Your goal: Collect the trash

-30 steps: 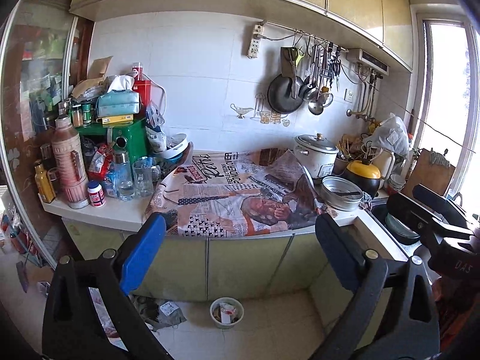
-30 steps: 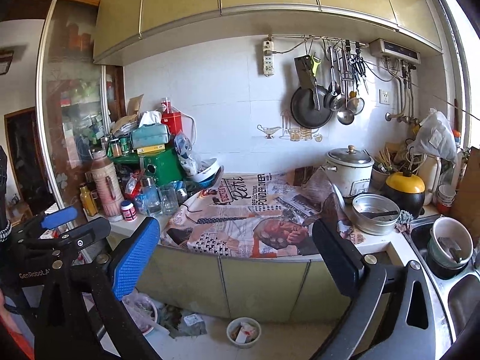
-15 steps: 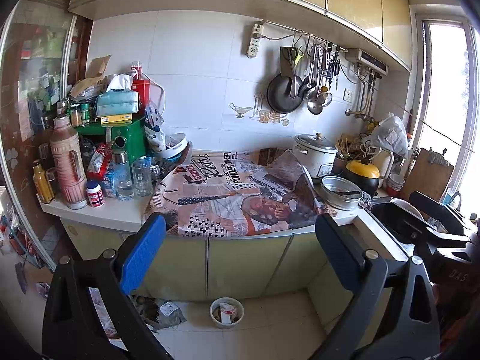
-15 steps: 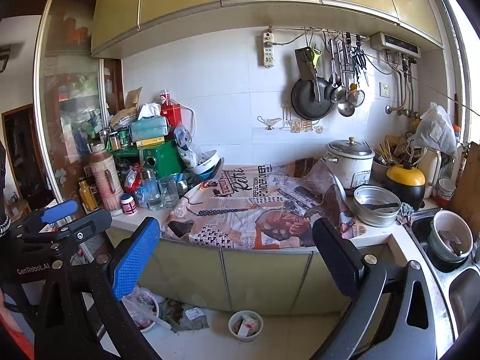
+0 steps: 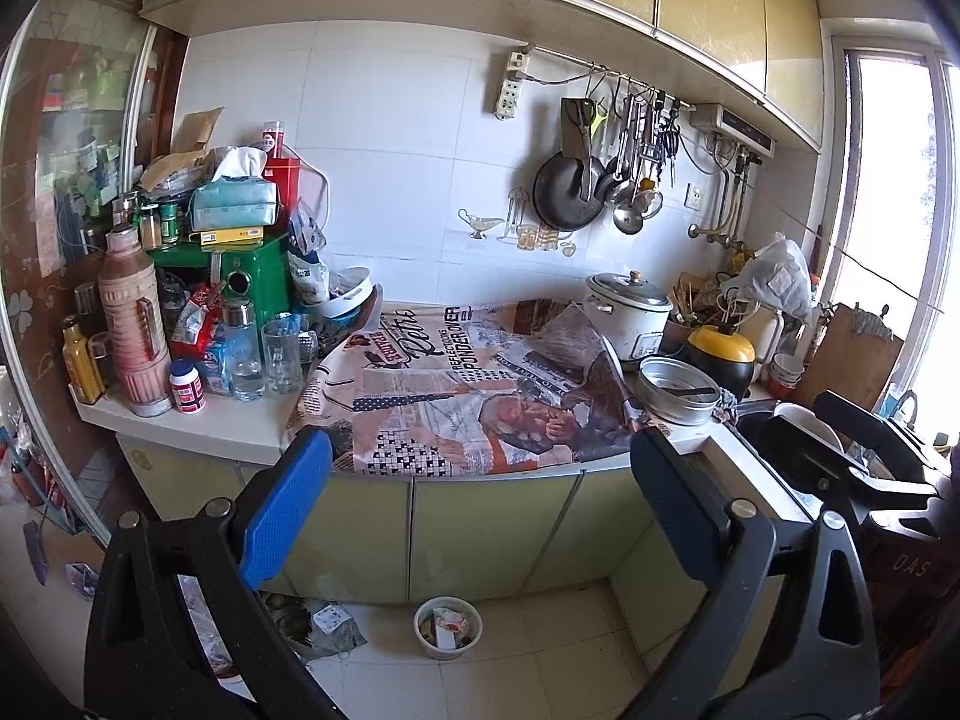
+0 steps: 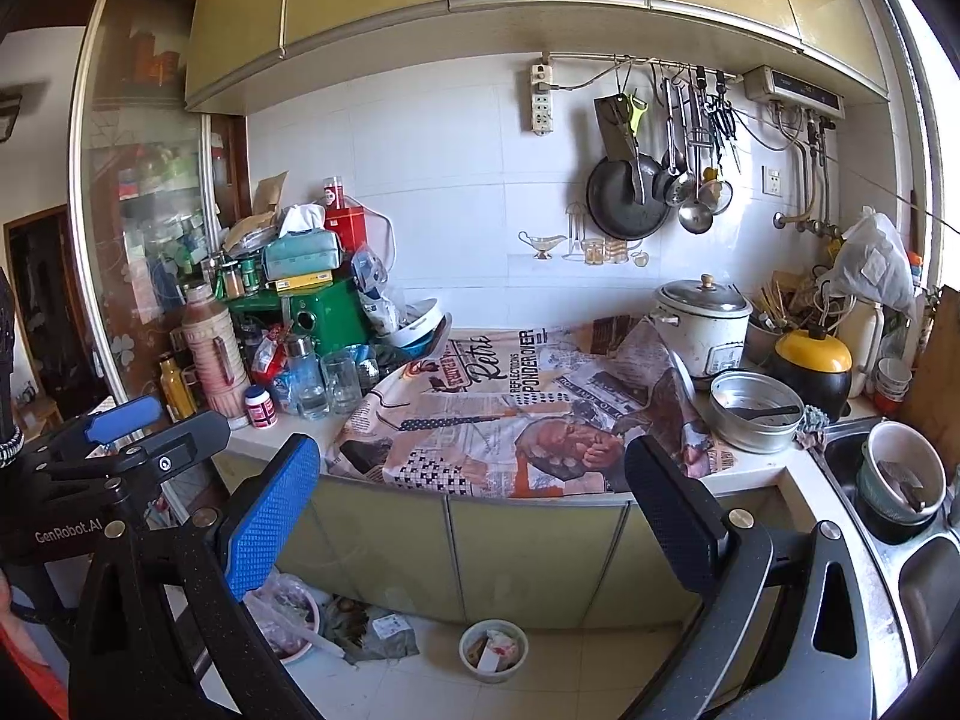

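Observation:
Both grippers hover in front of a kitchen counter, well short of it. My left gripper (image 5: pixel 480 516) is open and empty; it also shows at the left edge of the right wrist view (image 6: pixel 138 426). My right gripper (image 6: pixel 474 516) is open and empty; it also shows at the right of the left wrist view (image 5: pixel 840 438). A small white bowl of scraps (image 5: pixel 447 626) (image 6: pixel 493 650) stands on the floor below the cabinets. Crumpled wrappers and packets (image 5: pixel 324 630) (image 6: pixel 378 630) lie on the floor to its left. A pink bowl with a plastic bag (image 6: pixel 288 618) sits further left.
A newspaper-print cloth (image 5: pixel 474 384) covers the counter middle. Bottles, glasses and a green box (image 5: pixel 252 288) crowd the left. A rice cooker (image 5: pixel 627 315), a metal pan (image 5: pixel 678 390) and a yellow-lidded pot (image 5: pixel 720 354) stand on the right. A sink with a bowl (image 6: pixel 900 474) is far right.
Both views have drifted slightly lower and closer to the counter. Both grippers stay open and empty.

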Tool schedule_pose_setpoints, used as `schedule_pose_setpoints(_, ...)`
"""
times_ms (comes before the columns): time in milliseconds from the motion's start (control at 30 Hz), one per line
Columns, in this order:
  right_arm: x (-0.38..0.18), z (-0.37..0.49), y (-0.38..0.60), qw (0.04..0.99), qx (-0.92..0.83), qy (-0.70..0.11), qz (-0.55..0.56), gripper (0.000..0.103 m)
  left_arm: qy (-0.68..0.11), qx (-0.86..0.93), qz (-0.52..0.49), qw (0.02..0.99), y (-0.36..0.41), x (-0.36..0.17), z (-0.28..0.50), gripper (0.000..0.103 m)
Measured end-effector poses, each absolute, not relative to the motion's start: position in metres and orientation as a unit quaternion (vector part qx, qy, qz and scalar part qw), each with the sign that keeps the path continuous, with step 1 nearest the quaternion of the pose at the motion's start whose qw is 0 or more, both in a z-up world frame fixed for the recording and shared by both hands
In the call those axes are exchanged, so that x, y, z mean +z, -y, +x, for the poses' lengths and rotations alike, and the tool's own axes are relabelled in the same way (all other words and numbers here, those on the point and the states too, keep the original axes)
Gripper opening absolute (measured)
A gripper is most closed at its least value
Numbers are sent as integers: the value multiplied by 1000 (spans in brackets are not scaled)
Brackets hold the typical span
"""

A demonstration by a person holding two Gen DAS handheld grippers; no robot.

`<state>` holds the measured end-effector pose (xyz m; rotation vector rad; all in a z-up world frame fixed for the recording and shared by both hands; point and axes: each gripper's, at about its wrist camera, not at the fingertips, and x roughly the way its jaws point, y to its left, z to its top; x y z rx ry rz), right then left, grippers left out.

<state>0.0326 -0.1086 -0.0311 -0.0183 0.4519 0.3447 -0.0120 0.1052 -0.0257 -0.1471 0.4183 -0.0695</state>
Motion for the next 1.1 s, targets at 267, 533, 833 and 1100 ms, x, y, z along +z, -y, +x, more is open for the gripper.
schedule_pose_setpoints(267, -30, 29, 106, 961, 165, -222, -5, 101, -205, -38, -74, 975, -104, -25, -13, 100)
schedule_pose_setpoints(533, -28, 24, 101, 962, 157, -223, -2, 101, -201, -42, -80, 975, -103, -23, -14, 100)
schedule_pose_setpoints(833, -28, 24, 101, 962, 157, -223, -2, 101, -206, -47, -85, 974, -101, -25, -12, 100)
schedule_pose_setpoints(1100, -27, 24, 100, 962, 157, -223, -1, 101, -212, -51, -88, 972, -97, -28, -10, 100)
